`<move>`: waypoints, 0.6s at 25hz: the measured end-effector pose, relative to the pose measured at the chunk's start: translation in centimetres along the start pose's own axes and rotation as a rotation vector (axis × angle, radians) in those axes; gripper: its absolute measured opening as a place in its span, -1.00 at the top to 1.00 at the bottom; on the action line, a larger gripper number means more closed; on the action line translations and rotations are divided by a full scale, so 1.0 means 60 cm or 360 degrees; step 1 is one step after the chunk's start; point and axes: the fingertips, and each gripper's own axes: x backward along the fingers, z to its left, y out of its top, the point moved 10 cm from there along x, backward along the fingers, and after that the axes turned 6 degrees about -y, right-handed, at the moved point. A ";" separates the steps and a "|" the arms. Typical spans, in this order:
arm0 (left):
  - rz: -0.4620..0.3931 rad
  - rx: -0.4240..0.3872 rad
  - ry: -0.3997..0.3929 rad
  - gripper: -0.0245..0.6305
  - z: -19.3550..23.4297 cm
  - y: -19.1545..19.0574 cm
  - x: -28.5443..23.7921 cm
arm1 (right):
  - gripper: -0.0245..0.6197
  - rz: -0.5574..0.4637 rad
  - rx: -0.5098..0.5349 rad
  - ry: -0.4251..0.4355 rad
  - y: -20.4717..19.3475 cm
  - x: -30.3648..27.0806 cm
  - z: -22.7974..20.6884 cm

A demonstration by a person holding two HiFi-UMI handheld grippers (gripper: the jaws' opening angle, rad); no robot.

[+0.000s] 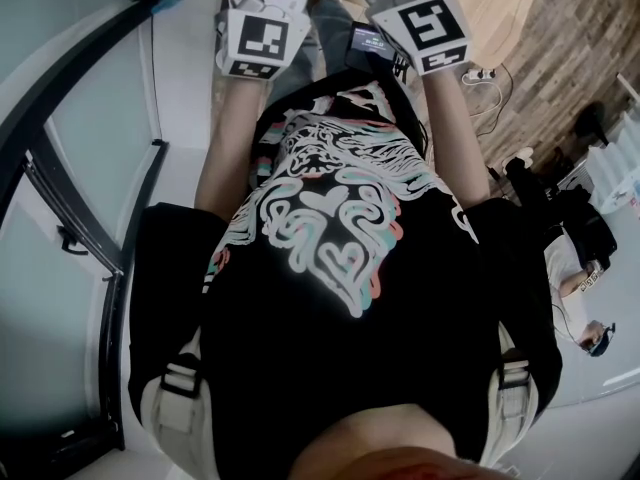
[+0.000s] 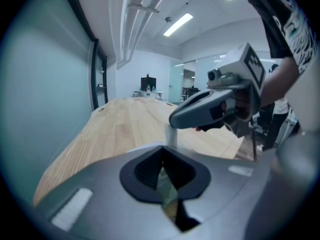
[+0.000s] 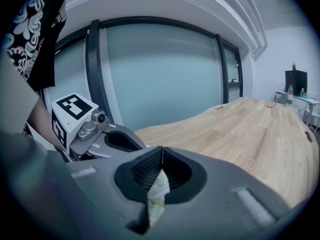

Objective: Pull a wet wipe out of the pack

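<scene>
Can't place the wipe pack: no view shows me a pack or wipe I can be sure of. Closest candidate is a small dark item point(image 1: 370, 41) w/ pale print, near the wooden table's point(image 2: 120, 129) near edge, between the two grippers in head view. Print is too small to read, and I can't tell what the item is. Other markings: black-and-white square codes on the left cube point(image 1: 260, 38) and right cube point(image 1: 432, 30), no letters. The shirt point(image 1: 330, 218) is black w/ a white, teal and pink swirl print, no words.

L gripper point(image 2: 162, 151): jaws pressed together at the tips. A thin greenish-yellow sliver shows in the slot below them, and I can't tell what it is. R gripper point(image 3: 161, 153): tips also closed on each other, w/ a pale sliver in the slot, unclear. Both are held over the table's near end, side by side and close, each showing in the other's view.

The table is long, w/ light planks. Along its left side runs a frosted glass wall point(image 3: 165, 74) w/ dark frames. Beyond its far end stands a desk w/ a dark monitor point(image 2: 148, 83) and bottles. Above it are strip ceiling lights point(image 2: 177, 24). Right of the table in head view, a white power strip point(image 1: 480, 73) w/ cable lies on a brick-pattern surface, and farther off is another person point(image 1: 575, 263).
</scene>
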 end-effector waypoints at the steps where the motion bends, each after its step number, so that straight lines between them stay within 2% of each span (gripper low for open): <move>1: -0.0001 0.0000 -0.0001 0.95 0.000 0.000 0.000 | 0.92 0.0002 -0.0001 0.0001 -0.001 0.001 0.000; 15: -0.0008 -0.0008 -0.0016 0.95 -0.001 0.005 0.003 | 0.92 0.0002 -0.0026 -0.0024 0.003 0.013 0.004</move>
